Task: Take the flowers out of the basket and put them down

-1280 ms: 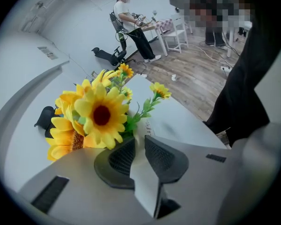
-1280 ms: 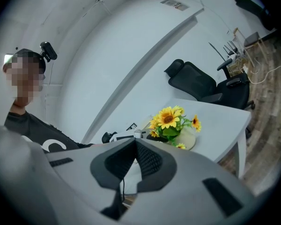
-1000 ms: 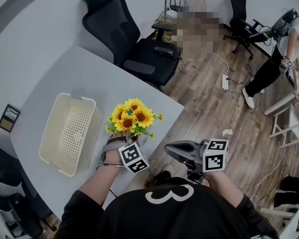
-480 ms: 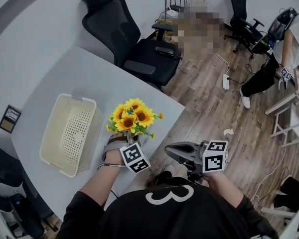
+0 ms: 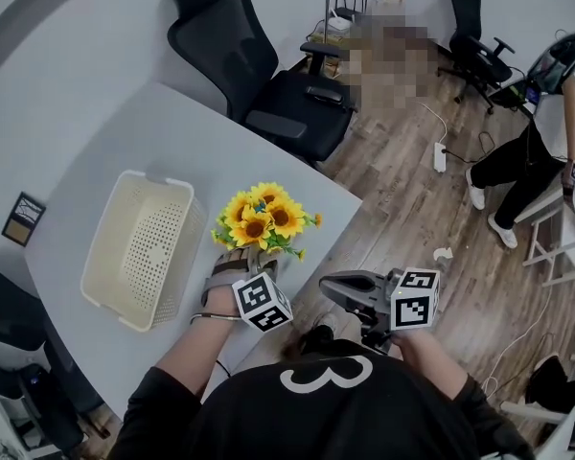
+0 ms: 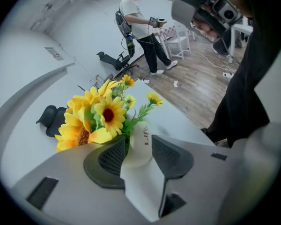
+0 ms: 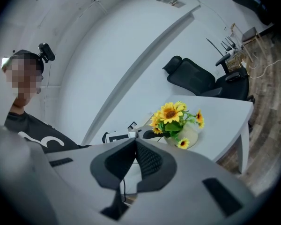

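Table: pale grey, with a rounded corner; it carries the basket and the flowers.
Office chair: black, pushed up to the table's far edge.
Floor: wood planks.
Bystander: stands at the right edge of the head view, further right than a second ago.
Basket: cream plastic with perforated walls; the head view shows nothing in it, and neither gripper view shows it at all.
Flowers: yellow sunflowers with green leaves, out of the basket, standing on the table just beside its right wall, in the same spot as a second ago.
Pot: white and holds the stems. The head view hides it under the blooms, the right gripper view shows it sitting on the table, and the left gripper view shows it close up.
Left gripper: its jaws are opening, with the pot between the two pads.
Right gripper: its jaws are together with nothing in them, and it is held over the floor, off the table's near corner.
Lettering, pot: "Lif", with the rest cut off by a pad; it can be read in the left gripper view only.
Lettering, shirt: a white mark like a 3 on black.
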Motion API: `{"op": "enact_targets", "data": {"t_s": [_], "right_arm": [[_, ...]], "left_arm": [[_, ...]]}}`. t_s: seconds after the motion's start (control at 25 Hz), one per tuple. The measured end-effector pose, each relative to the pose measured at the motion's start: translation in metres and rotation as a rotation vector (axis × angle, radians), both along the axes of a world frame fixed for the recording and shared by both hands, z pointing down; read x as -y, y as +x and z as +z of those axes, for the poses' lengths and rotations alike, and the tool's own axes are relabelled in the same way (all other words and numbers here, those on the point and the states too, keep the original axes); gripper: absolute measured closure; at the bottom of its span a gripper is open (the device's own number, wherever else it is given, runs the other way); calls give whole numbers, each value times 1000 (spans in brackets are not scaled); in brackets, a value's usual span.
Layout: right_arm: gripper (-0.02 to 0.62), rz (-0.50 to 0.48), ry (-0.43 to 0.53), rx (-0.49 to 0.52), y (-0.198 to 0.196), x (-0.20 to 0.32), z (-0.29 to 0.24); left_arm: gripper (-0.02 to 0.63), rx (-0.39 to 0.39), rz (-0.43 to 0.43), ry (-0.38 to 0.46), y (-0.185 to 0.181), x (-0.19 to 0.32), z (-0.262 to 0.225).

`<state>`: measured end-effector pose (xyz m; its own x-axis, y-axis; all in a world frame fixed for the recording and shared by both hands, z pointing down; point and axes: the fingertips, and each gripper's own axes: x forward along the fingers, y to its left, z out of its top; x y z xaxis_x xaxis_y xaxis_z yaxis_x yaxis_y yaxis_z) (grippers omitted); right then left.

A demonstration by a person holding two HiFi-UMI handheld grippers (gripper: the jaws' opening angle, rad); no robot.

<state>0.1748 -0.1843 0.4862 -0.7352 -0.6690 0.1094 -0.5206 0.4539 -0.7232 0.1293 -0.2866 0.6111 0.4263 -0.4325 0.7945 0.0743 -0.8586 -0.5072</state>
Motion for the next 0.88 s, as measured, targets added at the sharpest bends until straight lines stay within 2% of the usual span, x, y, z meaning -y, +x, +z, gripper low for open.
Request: {"op": "enact_targets", "data": {"t_s": [0.24, 0.48, 0.64, 0.88], "right_arm": [[588, 14, 16, -11, -2, 0, -9], [588, -5, 48, -18, -20, -4, -19], [588, -28, 63, -25, -36, -15, -24], [588, -47, 88, -46, -61, -35, -36]], "left_arm": [[437, -109, -42, -18, -9, -5, -26], [437, -161, -76, -73, -35, -26, -33], [437, -206, -126, -148, -52, -40, -41], [439, -380, -191, -296, -72, -73, -80]]}}
